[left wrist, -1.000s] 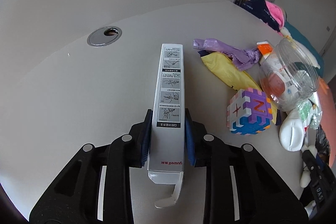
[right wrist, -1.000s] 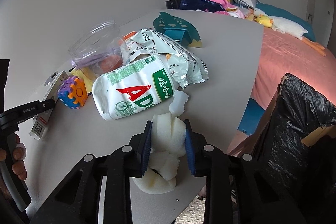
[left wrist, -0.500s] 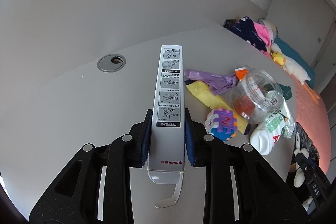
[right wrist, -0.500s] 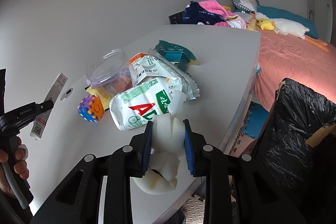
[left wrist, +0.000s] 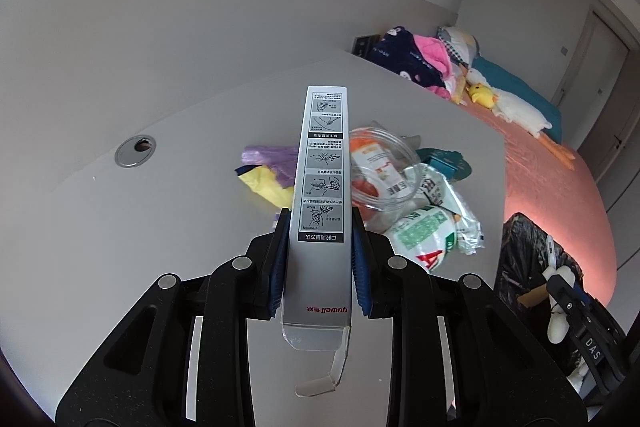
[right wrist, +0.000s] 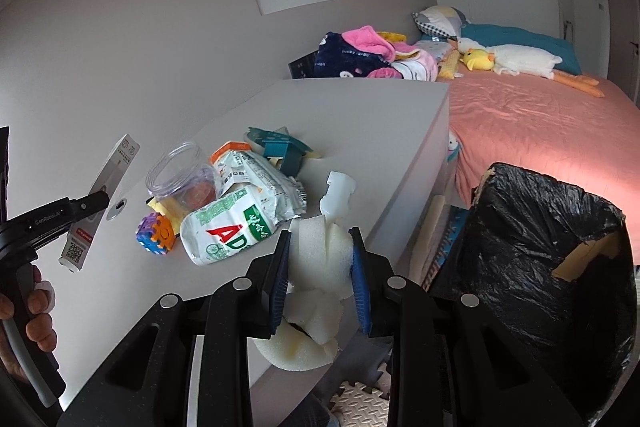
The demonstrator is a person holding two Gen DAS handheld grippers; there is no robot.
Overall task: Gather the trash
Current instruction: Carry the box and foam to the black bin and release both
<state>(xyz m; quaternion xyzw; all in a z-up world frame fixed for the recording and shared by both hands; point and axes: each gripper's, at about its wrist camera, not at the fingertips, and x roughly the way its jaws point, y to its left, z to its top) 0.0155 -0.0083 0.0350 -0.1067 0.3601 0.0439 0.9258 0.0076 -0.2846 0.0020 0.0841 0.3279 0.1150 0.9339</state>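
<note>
So on my left feed, the left gripper (left wrist: pixel 319 259) is clamped on a long silver box (left wrist: pixel 320 211), blue pads pressed flat against both of its narrow sides. Box sticks straight out ahead, held up above the white table (left wrist: pixel 160 227), open flap dangling at the near end. I can see the same box from the right camera too, hanging in the air at the far left.

The right gripper (right wrist: pixel 320 277) is squeezed down on a wad of white foam (right wrist: pixel 318 259). The jaws are only partly closed because the foam is bulky, and more of it bulges out underneath. It's sitting over the table's near edge, just beside the trash bin (right wrist: pixel 532 267), which has a black bag lining it. Can't really tell what's inside the bin, it's all dark.

Still on the table: a clear plastic jar (right wrist: pixel 180 175) lying on its side with something orange in it, a green and white snack bag (right wrist: pixel 228 227), a crumpled silver wrapper (right wrist: pixel 260 179), a foam puzzle cube (right wrist: pixel 154 233), and a teal stand (right wrist: pixel 280 147).
</note>
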